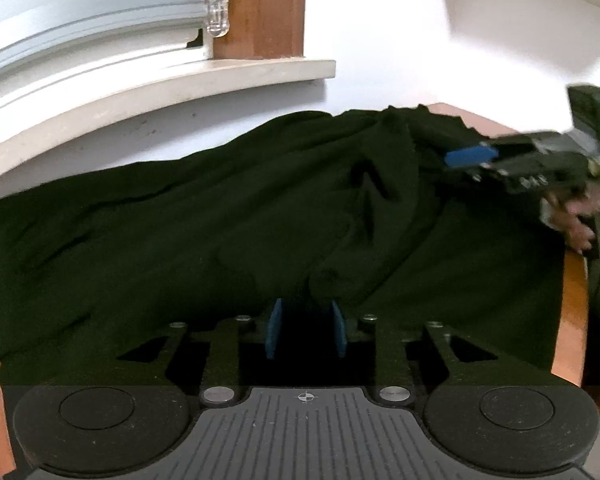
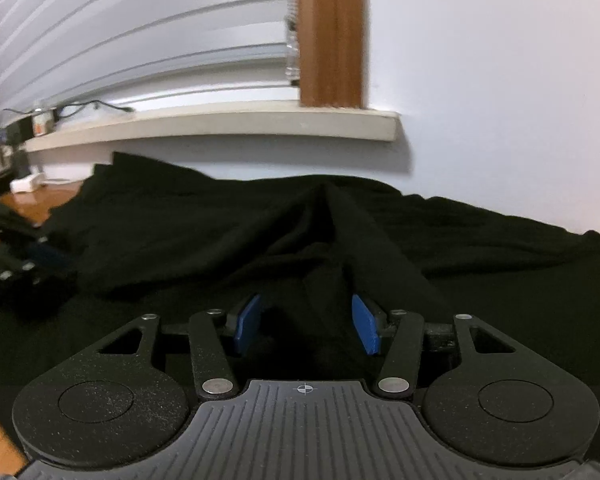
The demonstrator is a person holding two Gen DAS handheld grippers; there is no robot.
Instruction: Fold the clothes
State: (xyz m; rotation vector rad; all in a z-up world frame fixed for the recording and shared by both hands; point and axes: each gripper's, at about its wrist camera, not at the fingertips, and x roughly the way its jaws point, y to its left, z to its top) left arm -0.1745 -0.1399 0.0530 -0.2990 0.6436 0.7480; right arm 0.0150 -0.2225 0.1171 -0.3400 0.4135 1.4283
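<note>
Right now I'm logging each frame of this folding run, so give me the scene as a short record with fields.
garment: dark green cloth garment, spread crumpled over the wooden table
left hand-held gripper: open, blue pads either side of a raised fold
right hand-held gripper: open, straddling a ridge of cloth
fold state: not yet folded
backdrop: white windowsill, white wall

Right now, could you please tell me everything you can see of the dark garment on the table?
The dark garment is a very dark, soft-looking cloth, spread wide but rumpled over the wooden table, its far edge close to the white wall. A raised ridge of folds runs through its middle. The left gripper has a bunched fold between its blue pads; the right gripper straddles another ridge with visible gaps. What kind of garment it is cannot be told.
</note>
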